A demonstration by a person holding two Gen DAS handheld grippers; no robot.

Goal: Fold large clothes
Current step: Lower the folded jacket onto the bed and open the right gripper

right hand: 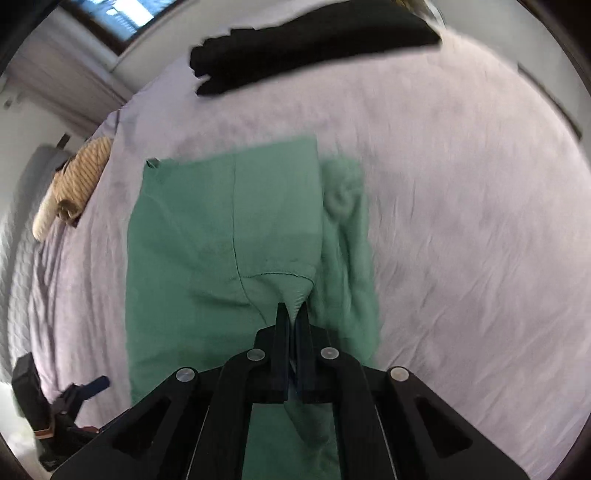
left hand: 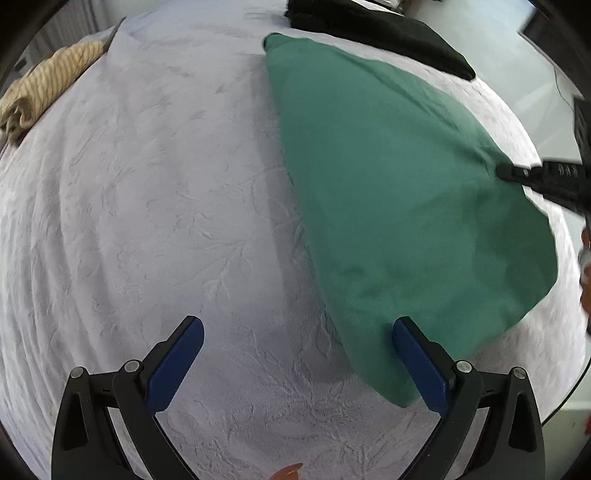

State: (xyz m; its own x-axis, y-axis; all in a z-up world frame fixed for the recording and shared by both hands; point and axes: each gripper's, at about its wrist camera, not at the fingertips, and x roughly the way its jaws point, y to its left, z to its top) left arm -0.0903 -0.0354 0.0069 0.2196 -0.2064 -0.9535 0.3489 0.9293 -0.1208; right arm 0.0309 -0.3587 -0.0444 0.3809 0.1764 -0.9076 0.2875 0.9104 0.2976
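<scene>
A green garment (left hand: 399, 192) lies partly folded on the pale lilac bedspread (left hand: 147, 221). My left gripper (left hand: 299, 350) is open and empty above the bedspread, its right finger over the garment's near corner. My right gripper (right hand: 292, 314) is shut on a ribbed edge of the green garment (right hand: 221, 240) and holds that part lifted over the rest. The right gripper also shows in the left wrist view (left hand: 535, 177), at the garment's right edge. The left gripper shows small in the right wrist view (right hand: 88, 387), at the lower left.
A black garment (left hand: 388, 29) lies along the far edge of the bed; it also shows in the right wrist view (right hand: 303, 44). A beige striped garment (left hand: 48, 85) lies at the far left edge, also seen in the right wrist view (right hand: 74, 184).
</scene>
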